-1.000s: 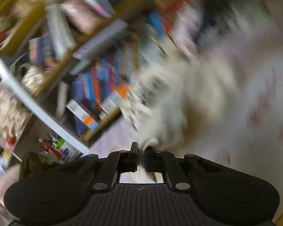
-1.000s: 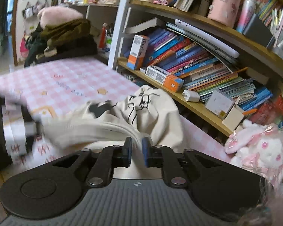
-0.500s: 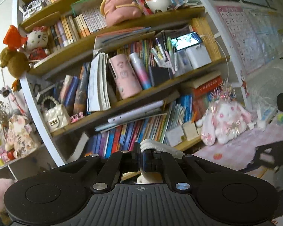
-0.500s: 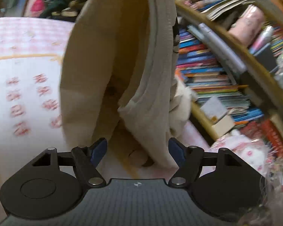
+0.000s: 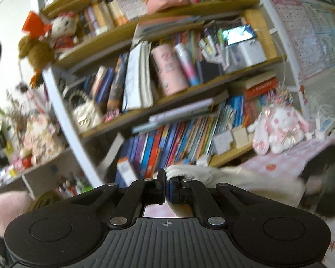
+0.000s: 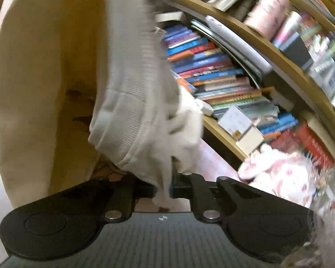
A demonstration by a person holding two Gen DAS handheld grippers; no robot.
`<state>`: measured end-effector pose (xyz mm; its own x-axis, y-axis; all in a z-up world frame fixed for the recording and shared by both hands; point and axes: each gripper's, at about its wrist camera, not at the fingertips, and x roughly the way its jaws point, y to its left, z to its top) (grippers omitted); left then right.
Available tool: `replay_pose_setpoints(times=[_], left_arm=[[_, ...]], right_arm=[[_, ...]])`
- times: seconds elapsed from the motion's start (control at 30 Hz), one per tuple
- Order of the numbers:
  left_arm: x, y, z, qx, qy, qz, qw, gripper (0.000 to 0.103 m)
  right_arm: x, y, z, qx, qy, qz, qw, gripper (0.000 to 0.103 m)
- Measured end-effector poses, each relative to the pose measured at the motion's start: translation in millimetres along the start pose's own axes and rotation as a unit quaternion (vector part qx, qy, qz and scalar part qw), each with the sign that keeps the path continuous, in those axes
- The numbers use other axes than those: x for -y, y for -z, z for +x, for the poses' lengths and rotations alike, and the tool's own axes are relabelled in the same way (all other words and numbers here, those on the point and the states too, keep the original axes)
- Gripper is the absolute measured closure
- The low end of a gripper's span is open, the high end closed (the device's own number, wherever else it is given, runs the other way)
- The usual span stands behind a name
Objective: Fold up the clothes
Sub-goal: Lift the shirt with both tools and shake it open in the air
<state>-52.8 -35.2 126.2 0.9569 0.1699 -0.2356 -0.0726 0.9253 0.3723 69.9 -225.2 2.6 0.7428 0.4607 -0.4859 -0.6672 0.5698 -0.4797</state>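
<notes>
Risk note: I have the cream garment (image 6: 127,84) lifted clear of the pink checked bed cover (image 5: 285,165), hanging as a loose, bunched column in the right wrist view. Both grips look thin, on edges of cloth only. If either edge creeps out under the hanging weight, I judge the garment would drop in a heap and need spreading again. Second risk: the bookshelf (image 5: 189,84) stands close on the far side, with a plush rabbit (image 5: 279,129) at its foot; a swing of the cloth could catch books or drag the toy.

Left gripper (image 5: 166,186): fingers nearly closed, pinching a rolled cream hem that bulges just above the tips; cloth trails off to the right.

Right gripper (image 6: 167,188): fingers drawn close, a narrow gap filled by a fold of ribbed cloth passing between them; left finger (image 6: 145,186) is partly hidden by fabric.

Garment is not folded now; how far along the folding is, I cannot tell.
</notes>
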Motion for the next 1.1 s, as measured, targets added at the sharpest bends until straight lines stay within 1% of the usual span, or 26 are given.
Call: replay_pose_setpoints(times=[0.07,0.17,0.23,0.3,0.37,0.47,0.53,0.6,0.67,0.77,0.8,0.83,0.87,0.9,0.97,1.03,1.07,1.1], left_arm=[[-8,14,-2,-0.011,0.001,-0.005,0.9999,0.099],[-31,13,-26,0.032,-0.006,-0.024,0.9992,0.099],[-46,12,-43,0.060,-0.011,-0.036,0.9975,0.099],[-62,11,-59,0.089,-0.016,-0.049,0.9947,0.099],[-77,10,-76,0.117,-0.020,-0.061,0.9910,0.099],[-101,6,-101,0.164,-0.028,-0.079,0.9829,0.099],[-122,-11,-130,0.235,-0.040,-0.085,0.9674,0.099],[-141,-27,-155,0.301,-0.050,-0.090,0.9479,0.099],[-158,-41,-183,0.370,-0.058,-0.097,0.9222,0.099],[-176,-54,-213,0.437,-0.052,-0.107,0.8914,0.099],[-181,-58,-222,0.457,-0.050,-0.110,0.8815,0.099],[-183,-60,-224,0.462,-0.044,-0.113,0.8783,0.099],[-186,-60,-223,0.462,-0.035,-0.117,0.8784,0.099],[-188,-60,-221,0.460,-0.027,-0.121,0.8794,0.099],[-186,-58,-208,0.437,-0.019,-0.119,0.8916,0.099],[-183,-53,-178,0.391,-0.009,-0.116,0.9130,0.099],[-181,-50,-161,0.366,-0.004,-0.114,0.9237,0.099],[-178,-45,-138,0.330,0.000,-0.109,0.9378,0.099]], right_arm=[[7,-3,-11,0.002,0.014,0.002,1.000,0.097],[20,-16,-33,0.008,0.040,0.026,0.999,0.097],[26,-29,-53,0.024,0.064,0.047,0.997,0.097],[25,-47,-80,0.049,0.093,0.060,0.993,0.098],[24,-73,-111,0.088,0.126,0.063,0.986,0.098],[22,-112,-158,0.150,0.173,0.065,0.971,0.098],[20,-135,-196,0.199,0.206,0.062,0.956,0.098],[17,-157,-236,0.251,0.242,0.049,0.936,0.098],[9,-178,-274,0.302,0.284,0.026,0.910,0.098],[-2,-200,-324,0.364,0.336,-0.003,0.868,0.098],[-4,-205,-337,0.381,0.348,-0.007,0.857,0.098],[-7,-210,-350,0.397,0.360,-0.011,0.844,0.097],[-8,-213,-362,0.407,0.366,-0.013,0.837,0.097],[-8,-214,-370,0.412,0.367,-0.013,0.834,0.097],[-2,-217,-374,0.407,0.355,-0.001,0.842,0.097],[7,-214,-361,0.382,0.338,0.012,0.860,0.097],[12,-214,-346,0.360,0.326,0.016,0.874,0.097],[17,-213,-331,0.338,0.314,0.021,0.887,0.097]])
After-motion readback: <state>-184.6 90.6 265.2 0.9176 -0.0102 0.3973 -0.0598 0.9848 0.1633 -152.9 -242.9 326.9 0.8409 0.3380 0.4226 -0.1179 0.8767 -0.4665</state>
